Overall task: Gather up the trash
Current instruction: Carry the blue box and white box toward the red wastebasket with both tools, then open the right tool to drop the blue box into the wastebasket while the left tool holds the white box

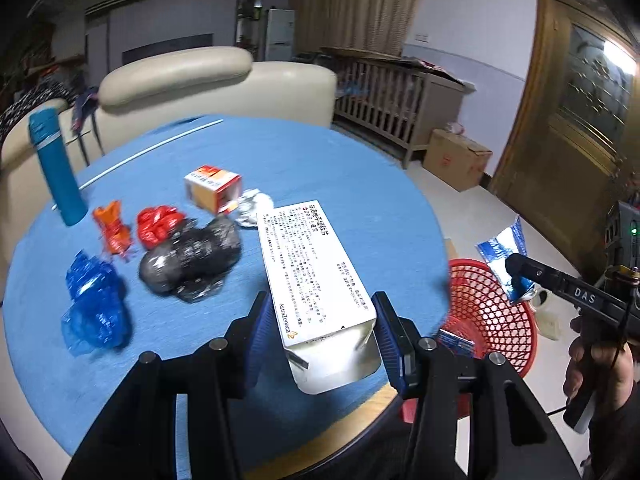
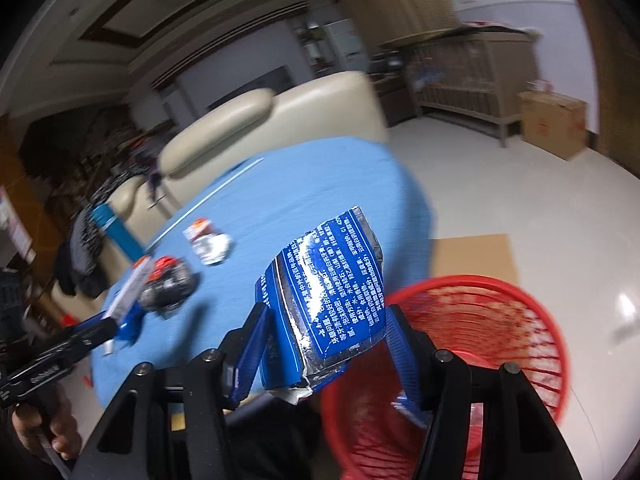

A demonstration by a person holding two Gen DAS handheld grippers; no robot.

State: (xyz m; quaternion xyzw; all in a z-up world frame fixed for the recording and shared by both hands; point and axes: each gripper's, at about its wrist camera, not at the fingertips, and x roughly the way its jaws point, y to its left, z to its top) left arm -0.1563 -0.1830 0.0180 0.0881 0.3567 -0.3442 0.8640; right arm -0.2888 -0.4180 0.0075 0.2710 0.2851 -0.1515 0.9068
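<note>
My left gripper (image 1: pixel 322 320) is shut on a white medicine box (image 1: pixel 312 276), held over the near edge of the blue round table (image 1: pixel 320 160). My right gripper (image 2: pixel 326 334) is shut on a crumpled blue and silver foil packet (image 2: pixel 324 292), which hangs beside the table's edge, just left of the red mesh basket (image 2: pixel 480 340) on the floor. In the left wrist view that basket (image 1: pixel 492 312) stands right of the table, with the right gripper (image 1: pixel 520 276) and its packet (image 1: pixel 506 246) above it. On the table lie a black bag (image 1: pixel 192 260), red wrapper (image 1: pixel 158 224), orange wrapper (image 1: pixel 114 228), blue wrapper (image 1: pixel 96 308), foil ball (image 1: pixel 254 208) and orange-white carton (image 1: pixel 214 186).
A teal bottle (image 1: pixel 56 168) stands at the table's left side with a white rod (image 1: pixel 152 150) behind it. A cream sofa (image 1: pixel 200 84) backs the table. A wooden crib (image 1: pixel 396 100) and a cardboard box (image 1: pixel 456 158) stand by the far wall. Flat cardboard (image 2: pixel 472 256) lies on the floor.
</note>
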